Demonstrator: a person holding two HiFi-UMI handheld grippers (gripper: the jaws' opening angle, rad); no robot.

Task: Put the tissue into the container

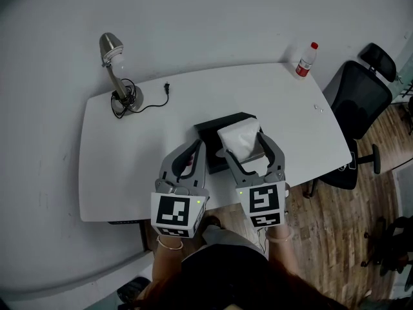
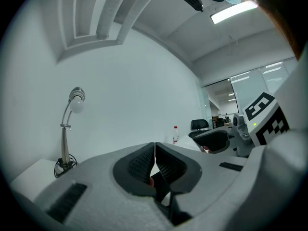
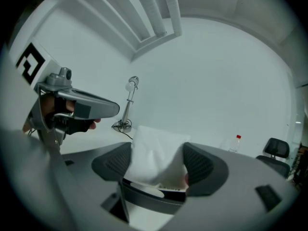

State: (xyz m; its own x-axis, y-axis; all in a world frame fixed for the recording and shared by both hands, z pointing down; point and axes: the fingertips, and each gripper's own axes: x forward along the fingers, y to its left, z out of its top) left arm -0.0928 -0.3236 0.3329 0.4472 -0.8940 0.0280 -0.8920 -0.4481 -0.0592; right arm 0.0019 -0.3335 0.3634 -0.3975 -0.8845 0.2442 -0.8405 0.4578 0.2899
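Clamping tissue (image 1: 239, 138) in right tool (image 1: 244, 144) over container (image 1: 211, 128), lamp (image 1: 115, 66), bottle (image 1: 306, 60), chair (image 1: 359, 97) beyond

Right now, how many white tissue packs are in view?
1. The white soft tissue pack is clamped between the jaws of the right gripper, over the black rectangular container. Any others inside it would be hidden.

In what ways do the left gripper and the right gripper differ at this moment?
The left gripper has its jaws closed together with nothing between them; the right gripper has its jaws apart, clamped on the white tissue. The right gripper is above the black container, while the left gripper is at the container's left edge. Both point forward over the table.
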